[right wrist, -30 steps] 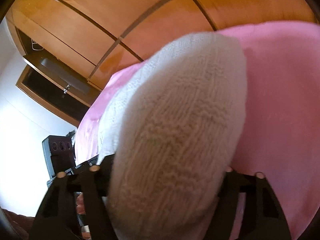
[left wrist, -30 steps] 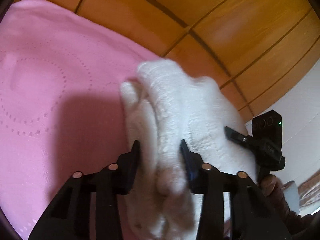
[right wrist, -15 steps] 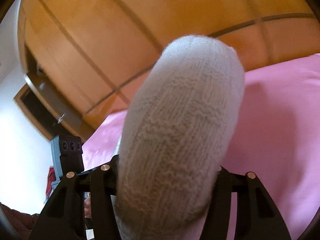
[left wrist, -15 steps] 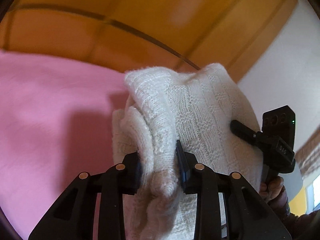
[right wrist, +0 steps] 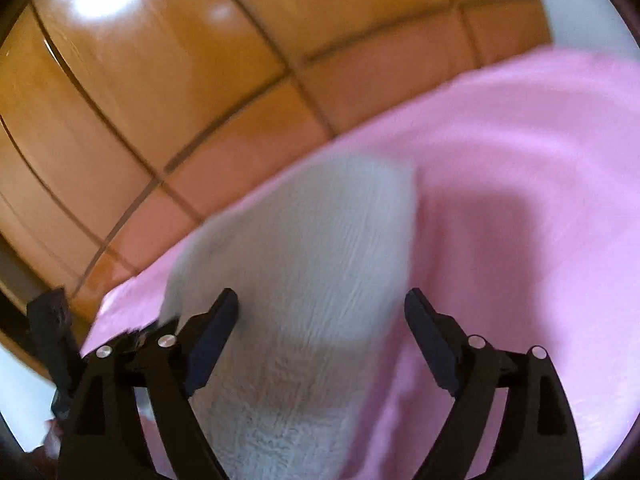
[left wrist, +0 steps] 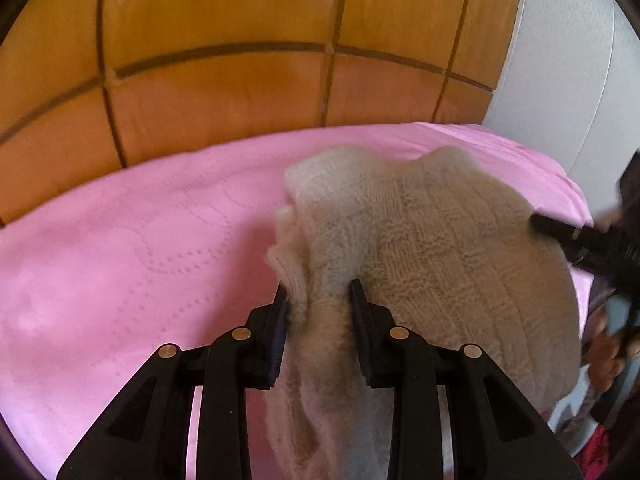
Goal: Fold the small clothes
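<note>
A cream knitted garment (left wrist: 432, 248) is bunched over the pink bed cover (left wrist: 120, 264). My left gripper (left wrist: 320, 292) is shut on a fold of it at its left side. In the right wrist view the garment (right wrist: 304, 256) is blurred and lies between the spread jaws of my right gripper (right wrist: 320, 300), which is open. The right gripper also shows at the right edge of the left wrist view (left wrist: 560, 232), touching the garment's right side. The left gripper shows at the left edge of the right wrist view (right wrist: 52, 320).
A wooden panelled wardrobe (left wrist: 240, 80) stands behind the bed. A white wall (left wrist: 580, 80) is at the right. The pink cover (right wrist: 520, 184) spreads wide to the right of the garment.
My right gripper has opened and let go of the garment. Both grippers and the garment have come down toward the pink cover. My left gripper stays shut on the fold.
</note>
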Motion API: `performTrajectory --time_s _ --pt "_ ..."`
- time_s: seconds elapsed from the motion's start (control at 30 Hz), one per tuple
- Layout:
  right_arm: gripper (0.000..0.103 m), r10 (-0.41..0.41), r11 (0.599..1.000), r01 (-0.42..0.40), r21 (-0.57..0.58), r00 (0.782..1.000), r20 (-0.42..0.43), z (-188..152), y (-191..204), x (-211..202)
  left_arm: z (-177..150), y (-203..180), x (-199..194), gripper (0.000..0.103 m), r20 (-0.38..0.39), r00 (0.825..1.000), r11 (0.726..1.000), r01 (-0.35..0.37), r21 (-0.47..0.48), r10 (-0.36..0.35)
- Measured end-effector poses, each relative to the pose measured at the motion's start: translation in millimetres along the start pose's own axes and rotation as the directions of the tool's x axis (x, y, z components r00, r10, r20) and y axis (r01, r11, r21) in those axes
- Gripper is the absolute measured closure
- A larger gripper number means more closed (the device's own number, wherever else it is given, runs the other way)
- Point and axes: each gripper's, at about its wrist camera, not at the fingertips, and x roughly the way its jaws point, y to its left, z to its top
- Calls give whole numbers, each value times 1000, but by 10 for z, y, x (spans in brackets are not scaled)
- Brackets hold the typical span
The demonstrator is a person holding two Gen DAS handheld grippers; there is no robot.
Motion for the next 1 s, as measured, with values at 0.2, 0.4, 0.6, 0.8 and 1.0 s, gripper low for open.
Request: performTrajectory --time_s 0.2,0.4,0.6,0.8,1.0 --pt "32 -110 988 96 -125 988 -110 151 548 439 -47 101 26 74 27 995 995 -97 -6 98" --pt "25 -300 927 262 -269 947 -112 -116 768 836 -20 297 157 67 -8 993 989 -118 -90 118" --pt "15 -312 930 300 -214 950 -24 -306 752 366 -58 320 -162 38 29 990 983 -130 -130 135" --pt "12 -314 928 308 -208 949 5 -663 1046 97 -203 378 -352 38 38 990 979 -129 -157 136" --pt "10 -374 894 367 -257 927 21 -1061 1165 35 -336 409 -527 38 56 988 978 -136 -158 147"
